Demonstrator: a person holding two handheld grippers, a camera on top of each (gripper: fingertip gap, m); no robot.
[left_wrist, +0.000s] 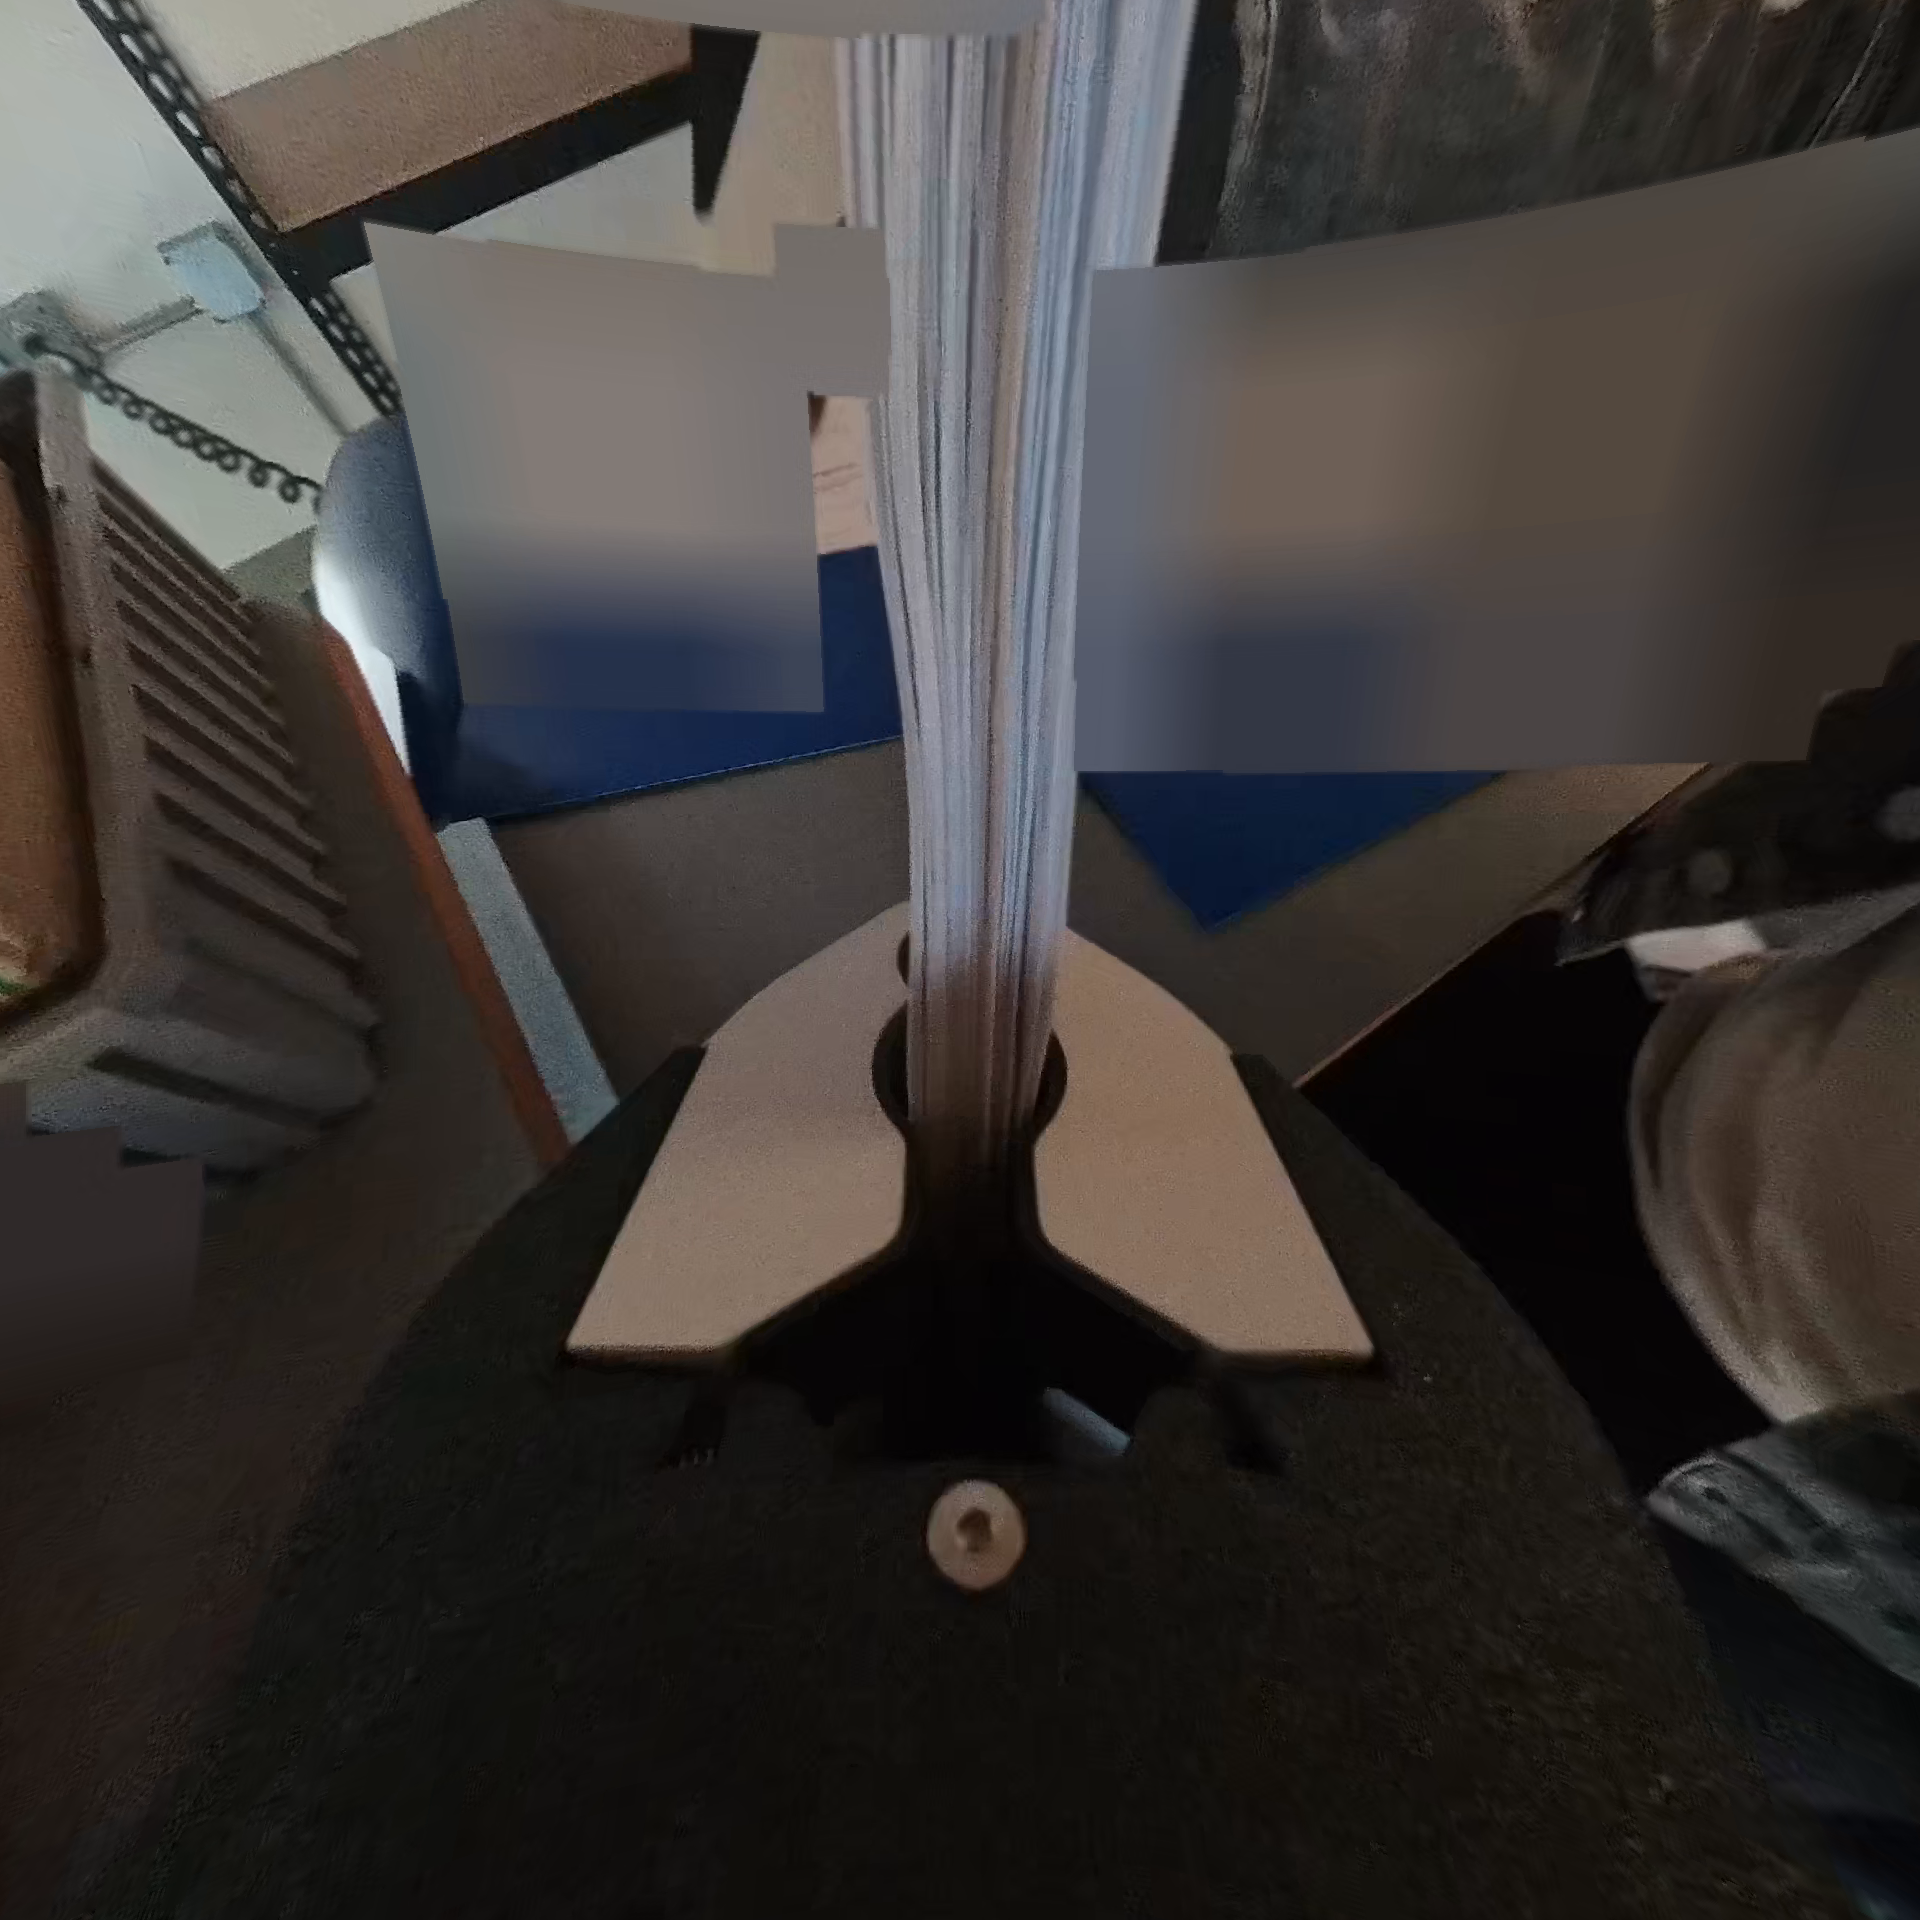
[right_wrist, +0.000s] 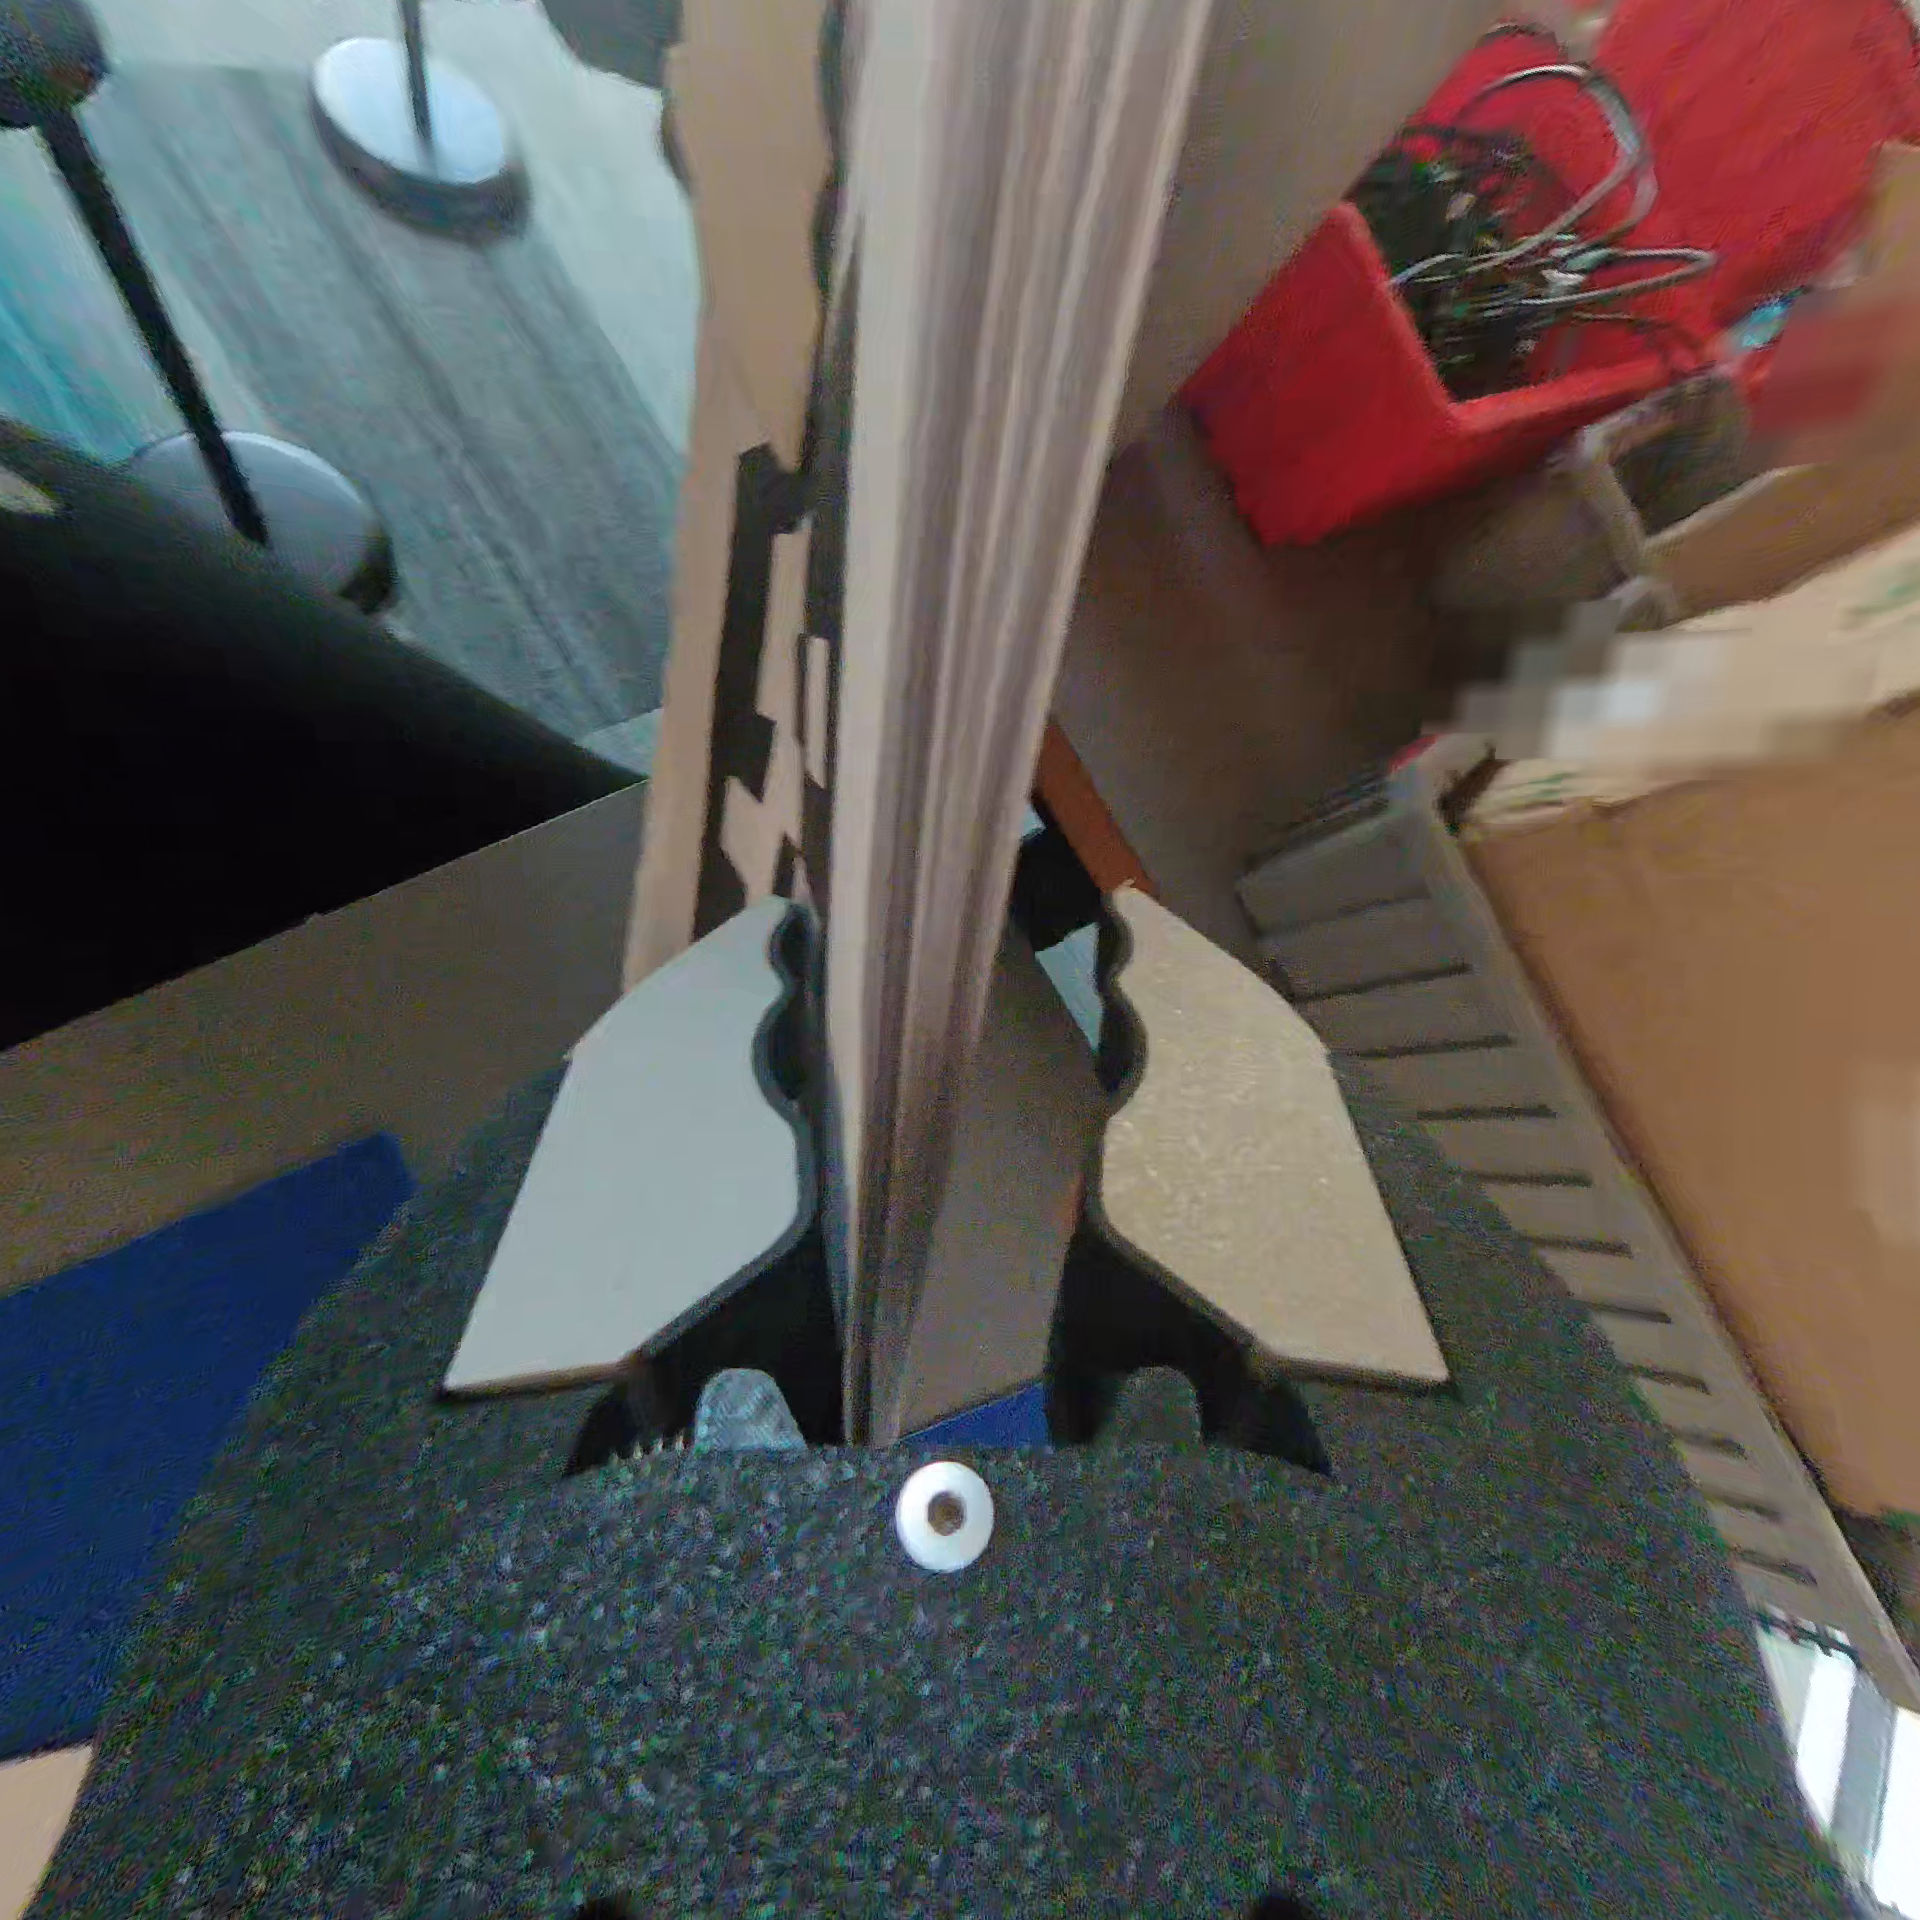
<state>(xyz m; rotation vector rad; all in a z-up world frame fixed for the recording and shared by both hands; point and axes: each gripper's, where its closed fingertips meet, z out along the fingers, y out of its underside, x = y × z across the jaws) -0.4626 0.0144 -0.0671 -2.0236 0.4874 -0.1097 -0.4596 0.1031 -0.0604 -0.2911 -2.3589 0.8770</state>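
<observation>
Our left gripper (left_wrist: 971, 1049) is clamped on the stack of pages (left_wrist: 982, 644), keeping them bunched edge-on. Our right gripper (right_wrist: 956, 1029) straddles the same sheaf (right_wrist: 966, 623) — fingers apart, only the left one touching. Beyond, near the table's (right_wrist: 312, 997) far edge, sit a slotted grey rack (right_wrist: 1455, 1091) and cardboard box (right_wrist: 1714, 987).

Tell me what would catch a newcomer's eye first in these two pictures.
A thick stack of white sheets stands edge-on in the middle of the left view, pinched in the left gripper. In the right view the right gripper straddles that stack, jaws apart, with a red bin of tangled cables at upper right.
</observation>
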